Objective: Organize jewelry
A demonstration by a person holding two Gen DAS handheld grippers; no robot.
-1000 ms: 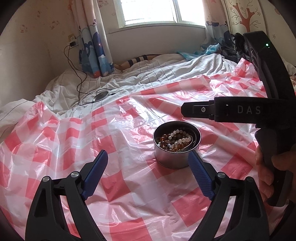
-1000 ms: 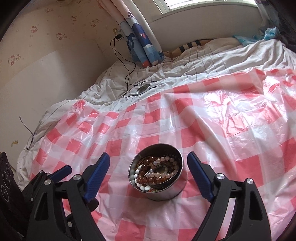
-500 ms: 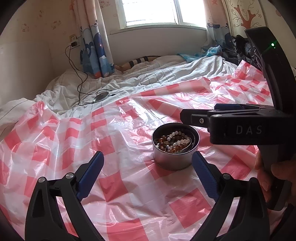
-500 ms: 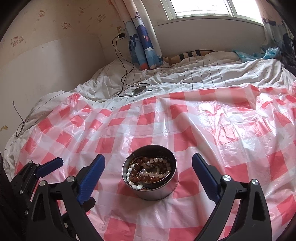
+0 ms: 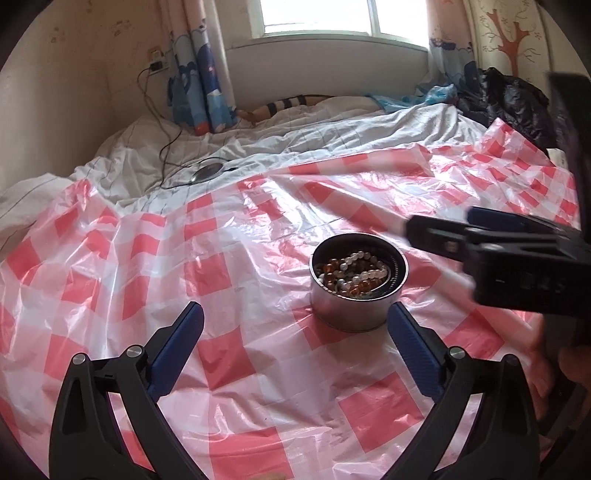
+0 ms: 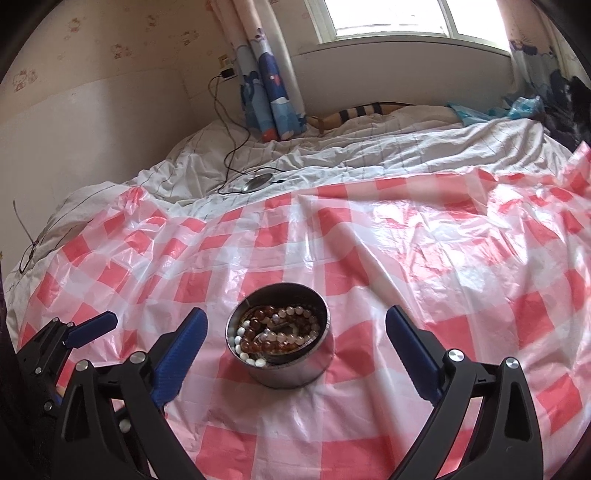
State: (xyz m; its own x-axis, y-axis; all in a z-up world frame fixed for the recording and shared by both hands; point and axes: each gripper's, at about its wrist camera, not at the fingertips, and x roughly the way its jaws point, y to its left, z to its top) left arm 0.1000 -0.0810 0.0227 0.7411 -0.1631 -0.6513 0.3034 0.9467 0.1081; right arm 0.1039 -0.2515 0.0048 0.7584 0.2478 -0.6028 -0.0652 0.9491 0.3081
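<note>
Blue-padded and black-framed, the left gripper (image 5: 295, 325) and the right gripper (image 6: 295, 328) both stand spread wide with nothing between their fingers. Just ahead of them, the round silver metal tin (image 6: 291, 365) sits upright on the pink-and-white checked plastic sheet (image 6: 424, 240) spread over the bed, slightly left of centre in the right wrist view and close beside the left gripper's right finger (image 5: 413, 343) in the other.

Inside the tin lies a tangled heap of beaded bracelets (image 6: 277, 334): amber-brown beads, milky white ones, and a few pale translucent ones (how many strands, I cannot tell). No jewelry shows loose on the sheet, so I judge the gathering is done or nearly so; no lid is in view, so any closing of the tin would be what is left.

Farther back come the rumpled white bedsheet (image 6: 369, 155), a dark cable with a small round grey device (image 6: 256, 182), the cartoon-print curtain (image 6: 269, 74), and the bright window (image 6: 388, 18).
</note>
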